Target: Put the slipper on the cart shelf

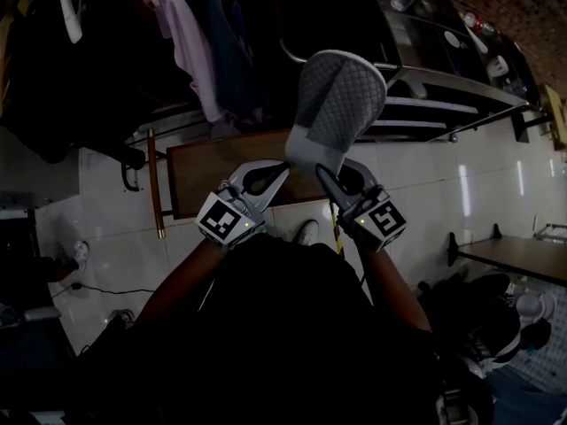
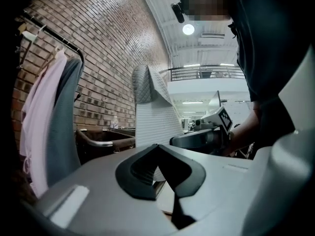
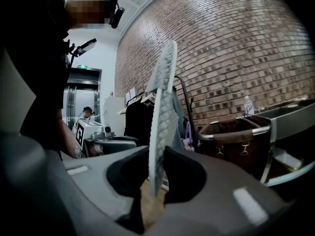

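A grey quilted slipper (image 1: 341, 104) stands upright in the air in front of me, toe up. My right gripper (image 1: 321, 168) is shut on its heel end; in the right gripper view the ribbed sole (image 3: 162, 117) runs edge-on between the pads (image 3: 179, 173). My left gripper (image 1: 283, 168) hovers close beside the heel on the left. In the left gripper view the slipper's sole (image 2: 152, 117) faces that gripper (image 2: 160, 173), whose jaws stand nearly together with nothing seen gripped. The metal cart (image 1: 443, 96) with its shelves stands ahead to the right.
A clothes rack with hanging garments (image 1: 195, 34) fills the upper left. A low brown wooden table (image 1: 221, 171) lies under the grippers on the white tiled floor. A brown bag basket (image 3: 236, 136) hangs on the cart frame, against a brick wall. Another table (image 1: 523, 255) is at right.
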A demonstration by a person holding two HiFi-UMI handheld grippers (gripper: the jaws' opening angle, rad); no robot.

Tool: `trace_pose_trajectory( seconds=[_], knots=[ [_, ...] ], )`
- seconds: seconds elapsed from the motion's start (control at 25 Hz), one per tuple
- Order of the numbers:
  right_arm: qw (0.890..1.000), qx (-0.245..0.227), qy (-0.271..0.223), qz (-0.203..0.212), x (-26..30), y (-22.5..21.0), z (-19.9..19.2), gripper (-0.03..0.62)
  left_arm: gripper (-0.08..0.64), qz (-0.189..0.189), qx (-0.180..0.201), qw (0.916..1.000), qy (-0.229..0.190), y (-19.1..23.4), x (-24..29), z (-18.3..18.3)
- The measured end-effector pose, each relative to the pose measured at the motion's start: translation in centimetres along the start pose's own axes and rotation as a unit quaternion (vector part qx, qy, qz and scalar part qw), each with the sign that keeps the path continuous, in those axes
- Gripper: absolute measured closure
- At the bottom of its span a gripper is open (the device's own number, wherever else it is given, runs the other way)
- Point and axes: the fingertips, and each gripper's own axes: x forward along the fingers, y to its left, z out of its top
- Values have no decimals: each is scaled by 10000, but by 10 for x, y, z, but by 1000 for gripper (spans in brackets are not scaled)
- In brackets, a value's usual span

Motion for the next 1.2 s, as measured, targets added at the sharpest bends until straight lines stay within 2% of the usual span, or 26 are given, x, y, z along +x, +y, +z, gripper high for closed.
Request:
trace_pose_trajectory(
  seconds=[0.28,0.56,0.92,1.2],
  knots=[
    [9970,269,-25,-725,-31,-18,-16,526,558,-686,60,9976,114,-18,27,-11],
    [9936,441,-74,-1038,-93,-43,-32,526,558,-1085,288,9935,174,-68,77,-9],
    [9928,663,-87,-999,-189,-83,-55,526,558,-1335,429,9897,303,-159,152,-8],
    [9919,1078,207,-643,-250,-103,-89,526,558,-1539,728,9849,322,-227,200,-7]
  ],
)
